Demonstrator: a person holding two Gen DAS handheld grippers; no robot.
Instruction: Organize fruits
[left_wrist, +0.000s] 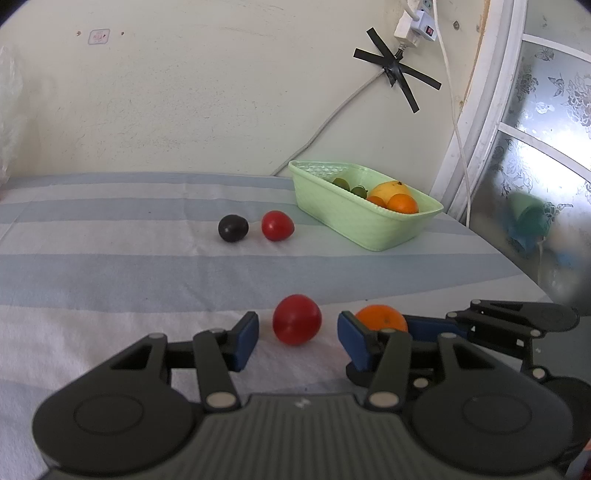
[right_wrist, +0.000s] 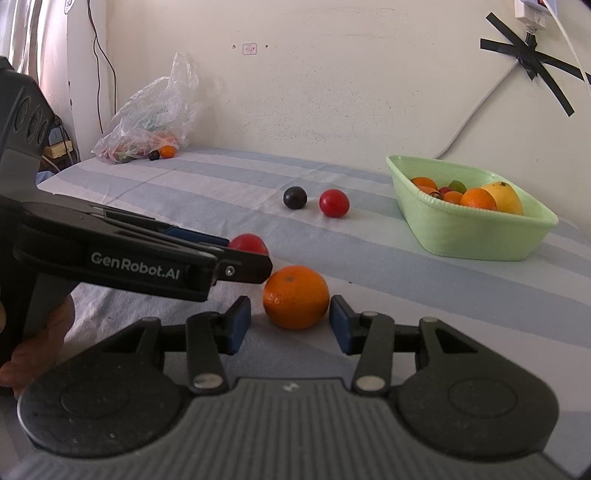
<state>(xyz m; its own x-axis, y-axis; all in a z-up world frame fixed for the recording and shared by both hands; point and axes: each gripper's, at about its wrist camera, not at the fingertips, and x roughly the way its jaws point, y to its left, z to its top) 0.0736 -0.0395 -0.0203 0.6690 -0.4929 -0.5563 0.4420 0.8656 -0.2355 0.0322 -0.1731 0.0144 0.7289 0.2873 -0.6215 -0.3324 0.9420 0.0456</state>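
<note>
My left gripper (left_wrist: 297, 338) is open, its blue pads either side of a red fruit (left_wrist: 296, 319) on the striped cloth, not touching it. My right gripper (right_wrist: 290, 323) is open around an orange (right_wrist: 296, 297), with small gaps at both pads. That orange also shows in the left wrist view (left_wrist: 381, 317), and the red fruit in the right wrist view (right_wrist: 246, 243), half hidden behind the left gripper. Farther back lie a dark plum (left_wrist: 232, 228) and a second red fruit (left_wrist: 277, 225). A green basket (left_wrist: 354, 221) at the back right holds oranges, a yellow fruit and small green fruits.
A clear plastic bag (right_wrist: 151, 118) with more fruit lies at the far left by the wall, with an orange (right_wrist: 167, 151) and a dark fruit beside it. A cable runs down the wall behind the basket. A window frame (left_wrist: 476, 122) stands at the right.
</note>
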